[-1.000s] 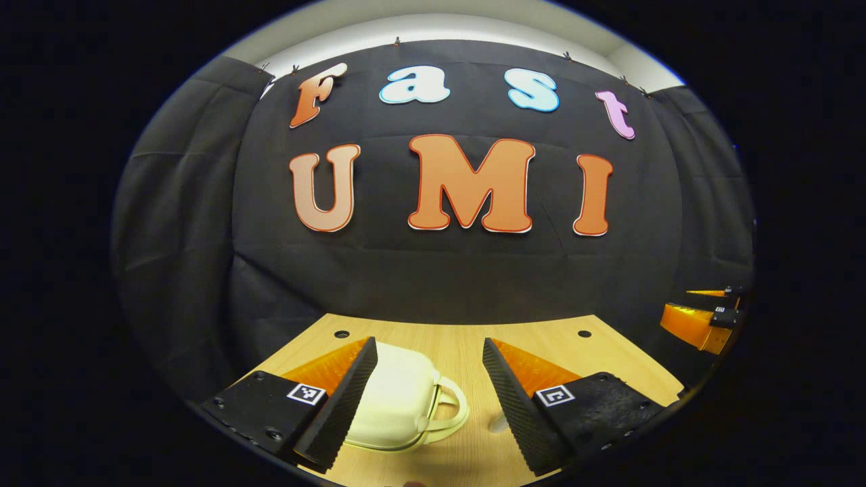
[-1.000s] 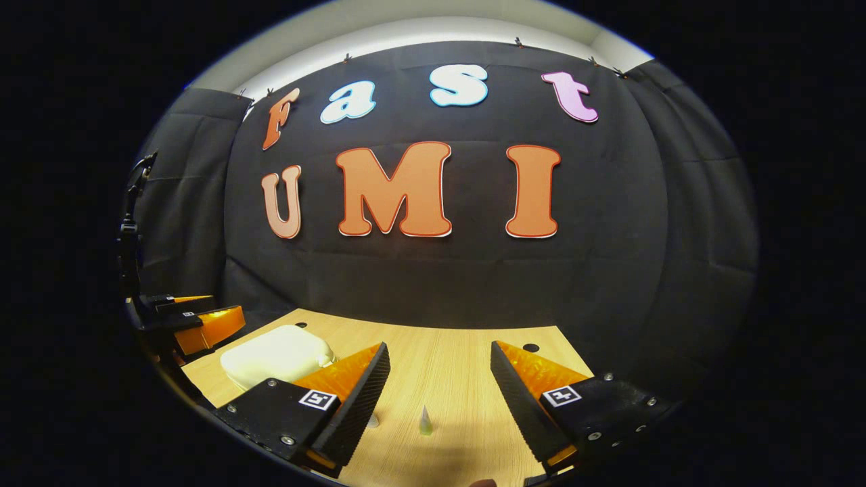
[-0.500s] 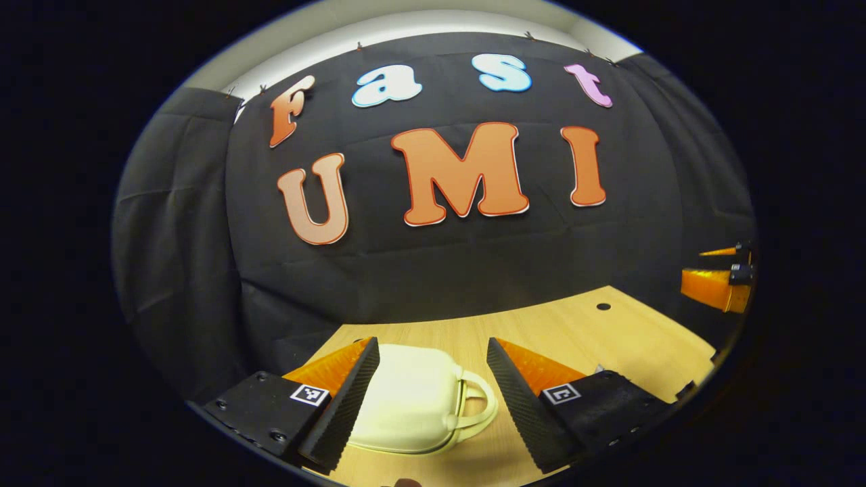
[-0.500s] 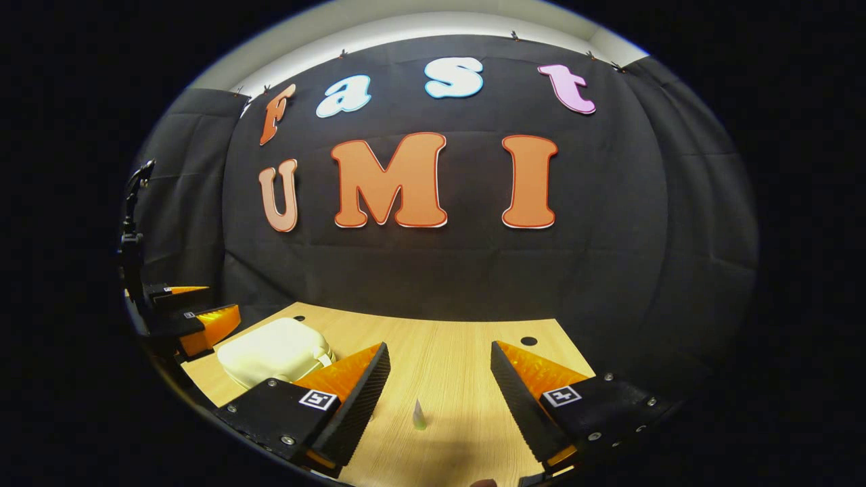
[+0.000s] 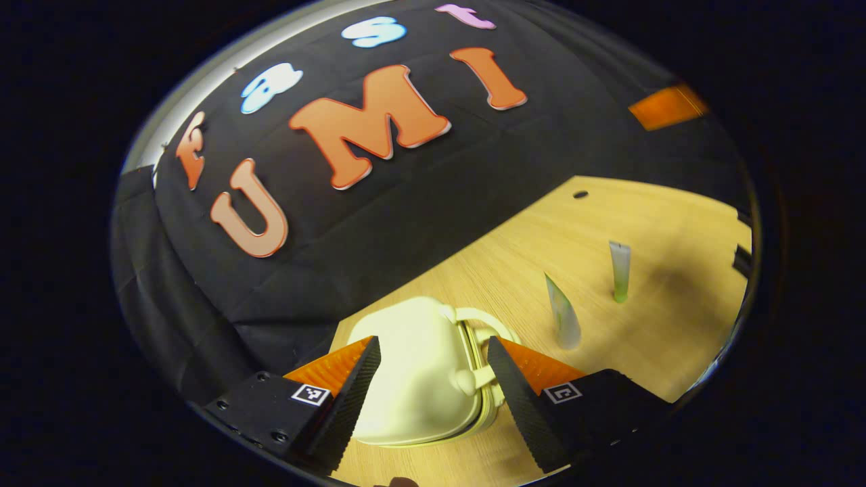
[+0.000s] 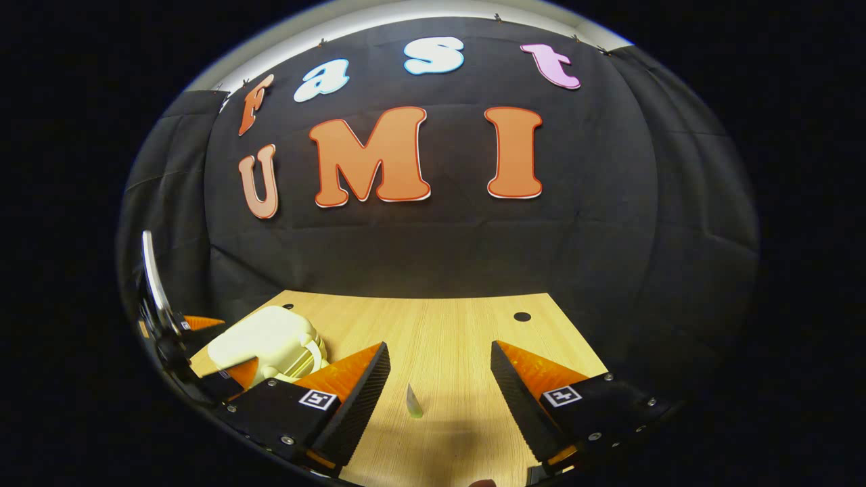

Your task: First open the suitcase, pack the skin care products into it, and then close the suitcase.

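Directly ahead in the left gripper view, the closed cream suitcase [image 5: 413,372] lies on the tabletop [image 5: 649,325] between the spread fingers of the left hand-held gripper [image 5: 433,379], its handle toward the right finger, two upright skin care tubes [image 5: 563,312] standing beyond. In the right gripper view, the right hand-held gripper [image 6: 440,385], released and empty, faces one small tube [image 6: 413,402], with the suitcase off to its left, leaving the left hand nearer for opening.

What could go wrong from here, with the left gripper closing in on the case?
1. The left gripper straddles the closed cream hard-shell suitcase with jaws open; the smooth rounded shell may slip or slide on the light wooden table.
2. Two upright skincare tubes, a pale one and a green-capped one, stand beside the case; a swing could topple them.
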Demonstrator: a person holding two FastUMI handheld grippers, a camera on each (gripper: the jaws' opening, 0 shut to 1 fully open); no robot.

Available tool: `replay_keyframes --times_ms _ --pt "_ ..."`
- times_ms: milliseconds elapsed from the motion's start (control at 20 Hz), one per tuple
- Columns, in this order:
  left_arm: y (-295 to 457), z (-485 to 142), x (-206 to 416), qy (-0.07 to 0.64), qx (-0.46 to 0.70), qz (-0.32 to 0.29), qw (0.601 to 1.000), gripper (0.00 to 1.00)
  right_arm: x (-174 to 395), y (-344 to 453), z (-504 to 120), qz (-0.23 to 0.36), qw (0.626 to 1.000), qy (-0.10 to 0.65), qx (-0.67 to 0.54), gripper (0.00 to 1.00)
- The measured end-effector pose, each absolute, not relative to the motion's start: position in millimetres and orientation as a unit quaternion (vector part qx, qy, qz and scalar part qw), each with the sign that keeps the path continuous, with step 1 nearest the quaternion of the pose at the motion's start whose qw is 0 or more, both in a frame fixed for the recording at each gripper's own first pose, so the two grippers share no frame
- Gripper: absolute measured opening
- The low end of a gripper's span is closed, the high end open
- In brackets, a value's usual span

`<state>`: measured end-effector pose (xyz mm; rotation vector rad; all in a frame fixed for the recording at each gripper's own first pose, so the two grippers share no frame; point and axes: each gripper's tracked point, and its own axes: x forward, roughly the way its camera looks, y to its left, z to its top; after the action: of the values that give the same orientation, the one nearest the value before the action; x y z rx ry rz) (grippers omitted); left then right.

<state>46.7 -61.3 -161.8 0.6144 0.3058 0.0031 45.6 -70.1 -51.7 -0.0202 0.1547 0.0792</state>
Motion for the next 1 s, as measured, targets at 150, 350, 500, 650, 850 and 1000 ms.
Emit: replay_keyframes --times_ms 150,350,500,650,850,1000 --pt "-70 -198 52 0.185 0.34 -0.032 0.921 0.98 51 -79 -58 0.026 0.996 0.087 -0.013 0.95" --pt "-63 -221 72 0.21 0.401 -0.038 0.891 0.98 58 -91 -71 0.012 0.994 0.11 -0.007 0.95" --pt "-63 -228 87 0.214 0.452 -0.046 0.865 0.98 64 -98 -78 0.002 0.992 0.123 -0.004 0.95" --pt "-69 -243 96 0.233 0.477 -0.073 0.844 0.99 69 -102 -82 -0.005 0.991 0.131 -0.003 0.95" --pt "-70 -247 117 0.238 0.518 -0.075 0.818 0.98 74 -110 -84 -0.015 0.99 0.138 0.001 0.95" --pt "-76 -264 125 0.26 0.526 -0.1 0.804 0.89 74 -113 -84 -0.024 0.99 0.14 0.002 0.95"
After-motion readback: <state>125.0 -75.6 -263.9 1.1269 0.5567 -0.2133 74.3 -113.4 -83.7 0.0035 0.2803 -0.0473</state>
